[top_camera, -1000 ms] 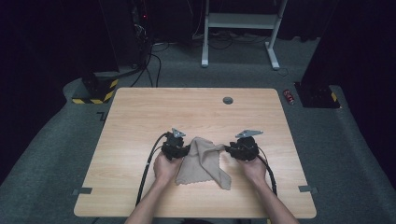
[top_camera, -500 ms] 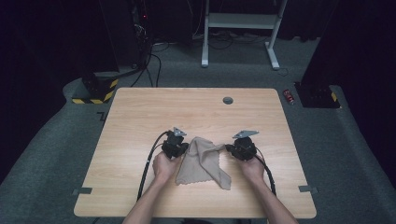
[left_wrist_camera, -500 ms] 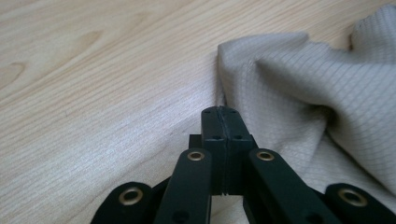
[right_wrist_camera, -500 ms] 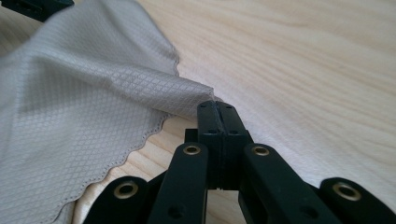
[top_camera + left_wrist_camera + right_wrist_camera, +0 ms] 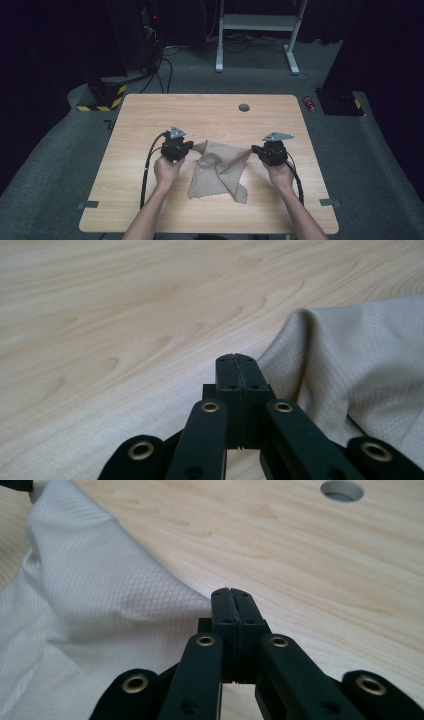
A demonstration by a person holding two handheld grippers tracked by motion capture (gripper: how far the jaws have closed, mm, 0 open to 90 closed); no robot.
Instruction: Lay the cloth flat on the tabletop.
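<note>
A beige cloth (image 5: 220, 167) lies on the wooden table (image 5: 200, 115), its upper edge pulled taut between my two grippers. My left gripper (image 5: 190, 146) is shut on the cloth's left corner, and my right gripper (image 5: 254, 149) is shut on the right corner. In the left gripper view the black jaws (image 5: 236, 360) are pressed together, with the cloth (image 5: 360, 355) running off to the right. In the right gripper view the shut gripper (image 5: 232, 594) pinches the cloth (image 5: 100, 610), which spreads away to the left. The cloth's lower part hangs down onto the table in folds.
A round cable hole (image 5: 244, 107) sits near the table's far edge, also seen as the hole (image 5: 342, 490). On the floor beyond are a white desk frame (image 5: 255, 22), a yellow-and-black striped base (image 5: 102, 102) and a small red object (image 5: 310, 103).
Both grippers have moved apart, the left to the left and the right to the right, and the bunched cloth has been drawn wider between them.
</note>
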